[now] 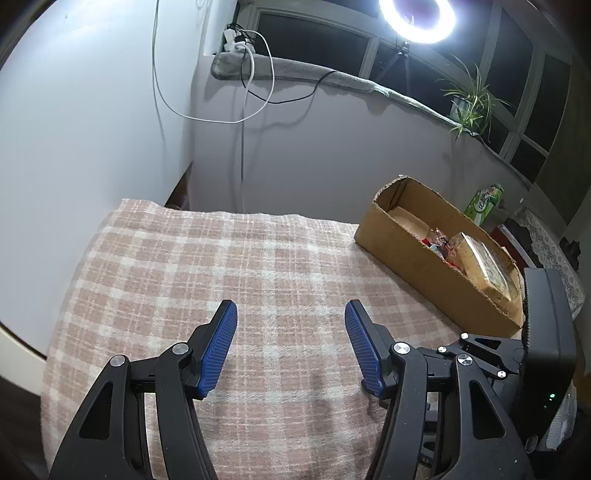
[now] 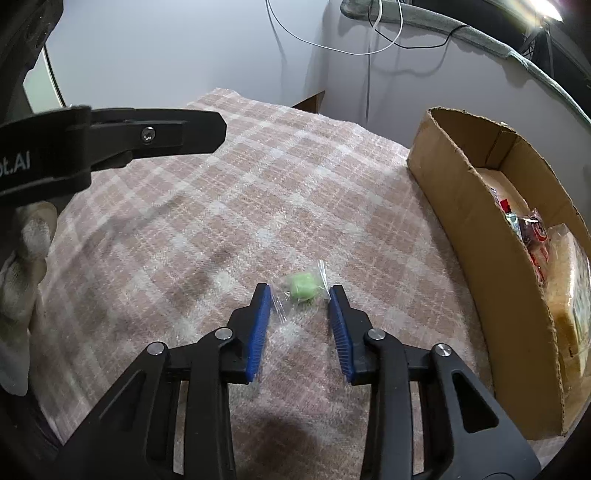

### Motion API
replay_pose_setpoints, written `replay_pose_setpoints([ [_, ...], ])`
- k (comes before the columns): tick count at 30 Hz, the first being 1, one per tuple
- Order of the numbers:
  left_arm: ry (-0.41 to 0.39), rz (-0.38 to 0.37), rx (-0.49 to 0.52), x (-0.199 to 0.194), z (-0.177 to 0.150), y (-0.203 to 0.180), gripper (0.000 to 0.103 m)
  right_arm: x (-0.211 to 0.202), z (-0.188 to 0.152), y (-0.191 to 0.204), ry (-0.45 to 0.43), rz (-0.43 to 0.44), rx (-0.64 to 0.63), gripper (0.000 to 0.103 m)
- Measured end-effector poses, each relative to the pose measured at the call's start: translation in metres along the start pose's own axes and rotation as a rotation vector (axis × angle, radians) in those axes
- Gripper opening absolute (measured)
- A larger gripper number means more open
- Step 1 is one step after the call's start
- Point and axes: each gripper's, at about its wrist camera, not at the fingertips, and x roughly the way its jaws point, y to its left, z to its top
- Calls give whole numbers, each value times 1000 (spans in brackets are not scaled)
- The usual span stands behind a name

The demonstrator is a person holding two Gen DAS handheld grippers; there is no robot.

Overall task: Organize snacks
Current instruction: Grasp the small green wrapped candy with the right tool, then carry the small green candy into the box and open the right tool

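Note:
A small green candy (image 2: 301, 290) in a clear wrapper lies on the pink checked cloth (image 2: 221, 206). My right gripper (image 2: 298, 292) is low over it, one blue pad on each side of the candy, the wrapper's ends close to the pads and the jaws not pressing on it. The cardboard box (image 2: 476, 236) stands to the right with red-wrapped snacks (image 2: 532, 236) and a large tan packet (image 2: 570, 280) inside. My left gripper (image 1: 291, 310) hovers open over bare cloth (image 1: 221, 258) with nothing between its pads; the box (image 1: 406, 254) is at its right.
A gloved hand (image 2: 26, 251) holds the left device at the left edge of the right wrist view. Behind the table are a white wall, hanging cables (image 1: 255, 85), a ring light (image 1: 421, 18), a potted plant (image 1: 469, 99) and a green carton (image 1: 484, 203).

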Motion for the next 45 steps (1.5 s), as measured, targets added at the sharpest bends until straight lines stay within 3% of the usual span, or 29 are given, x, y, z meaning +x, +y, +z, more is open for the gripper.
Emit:
replay_pose_setpoints([
  [7,-5,-5,5,-1,1,-3,60,3,4,3,-4,2,-18,27],
  [17,4,0,1,2,0,0,60,-6,-1,-1,-37,4,4,26],
  [30,-8,4,36,-2,0,-15,60,-64,-7,-25,-104,-9,19,26],
  [45,-17,13,156,-1,-8,-59,60,-113,-4,-77,-188,-41,82,26],
])
